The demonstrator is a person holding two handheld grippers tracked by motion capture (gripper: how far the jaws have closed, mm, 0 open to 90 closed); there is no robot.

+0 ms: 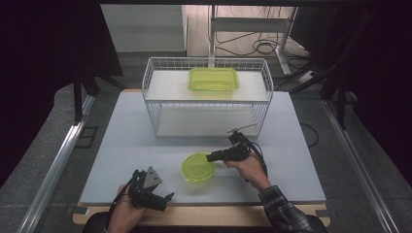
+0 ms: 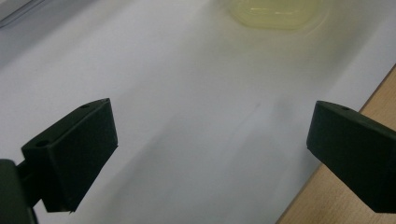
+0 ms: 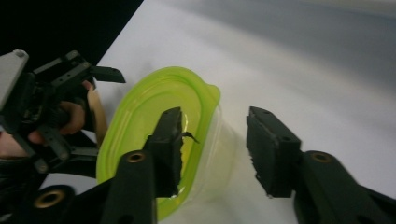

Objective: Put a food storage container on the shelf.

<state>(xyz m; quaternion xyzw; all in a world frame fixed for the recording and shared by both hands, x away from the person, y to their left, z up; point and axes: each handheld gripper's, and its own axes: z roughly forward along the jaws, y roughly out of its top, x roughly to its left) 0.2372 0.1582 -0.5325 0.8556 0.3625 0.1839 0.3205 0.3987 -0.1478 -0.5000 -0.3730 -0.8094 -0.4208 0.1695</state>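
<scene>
High view: the right gripper reaches the round green container from its 3 o'clock; the left gripper waits at 7 o'clock. Left gripper view: jaws wide apart over the table. Right gripper view: jaws straddle the container's rim, not clamped.

Overhead forward view; two close finger-level views

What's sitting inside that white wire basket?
On the upper shelf of the wire basket lies a green rectangular container with its lid on, so its contents are hidden. The lower shelf looks bare.
</scene>
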